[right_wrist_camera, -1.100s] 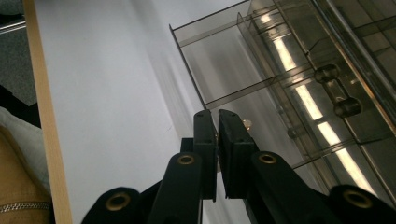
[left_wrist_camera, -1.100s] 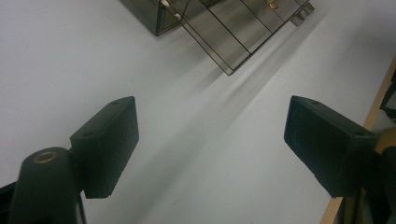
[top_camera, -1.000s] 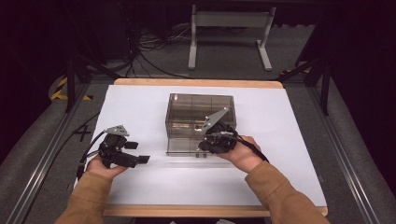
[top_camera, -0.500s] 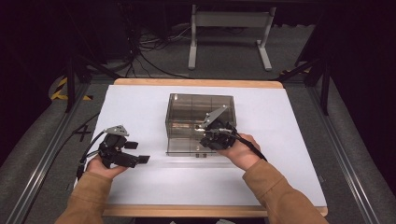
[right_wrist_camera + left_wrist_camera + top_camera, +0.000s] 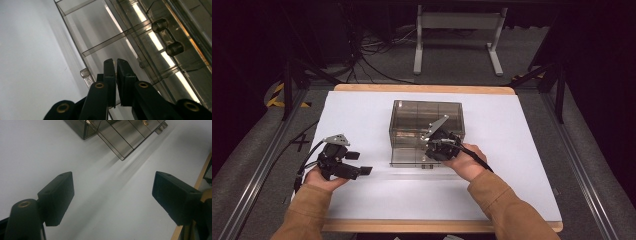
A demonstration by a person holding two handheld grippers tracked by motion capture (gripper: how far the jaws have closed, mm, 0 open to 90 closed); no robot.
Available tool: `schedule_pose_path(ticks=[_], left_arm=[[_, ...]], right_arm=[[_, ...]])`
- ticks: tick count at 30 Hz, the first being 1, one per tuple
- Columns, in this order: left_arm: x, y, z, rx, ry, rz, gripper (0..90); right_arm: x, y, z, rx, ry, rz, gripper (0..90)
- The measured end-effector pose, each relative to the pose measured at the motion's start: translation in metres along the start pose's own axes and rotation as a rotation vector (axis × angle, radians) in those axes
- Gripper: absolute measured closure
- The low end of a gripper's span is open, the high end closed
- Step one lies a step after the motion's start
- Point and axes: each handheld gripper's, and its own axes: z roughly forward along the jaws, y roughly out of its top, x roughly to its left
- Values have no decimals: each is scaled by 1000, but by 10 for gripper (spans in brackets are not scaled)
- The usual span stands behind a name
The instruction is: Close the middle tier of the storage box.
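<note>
A smoked clear drawer box point(image 5: 427, 117) stands at the middle of the white table point(image 5: 522, 150). Its bottom drawer point(image 5: 404, 159) is pulled out toward me. My right gripper point(image 5: 432, 149) hovers over the open drawer point(image 5: 100, 30) at the box front. Its jaws are pressed nearly together with a hairline gap, and I see nothing held between them point(image 5: 114, 61). The drawer looks empty and has thin dividers. My left gripper point(image 5: 359, 163) rests on the table left of the box, its jaws wide open over bare white surface point(image 5: 112, 182). A corner of the box point(image 5: 120, 135) shows beyond it.
Two dark round knobs point(image 5: 160, 25) point(image 5: 175, 48) sit on the box front beside the drawer. A small clear tab point(image 5: 85, 74) juts from the drawer's front wall. The table's wooden edge point(image 5: 203, 170) runs along the right of the left gripper view. Cables and a metal stand point(image 5: 457, 40) lie beyond the table.
My right gripper has drifted slightly left along the front of the box. The left gripper has stayed in place.
</note>
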Motion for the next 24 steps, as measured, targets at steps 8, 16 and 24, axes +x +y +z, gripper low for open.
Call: schedule_pose_path(ticks=[8, 16, 24], left_arm=[[0, 0, 0, 0, 1, 1, 184], [0, 0, 0, -1, 0, 1, 183], [-1, 0, 1, 0, -1, 0, 183]], right_arm=[[-1, -2, 8, 23, -2, 0, 858], [-2, -3, 12, 34, 0, 0, 858], [-2, -4, 14, 45, -3, 3, 855]])
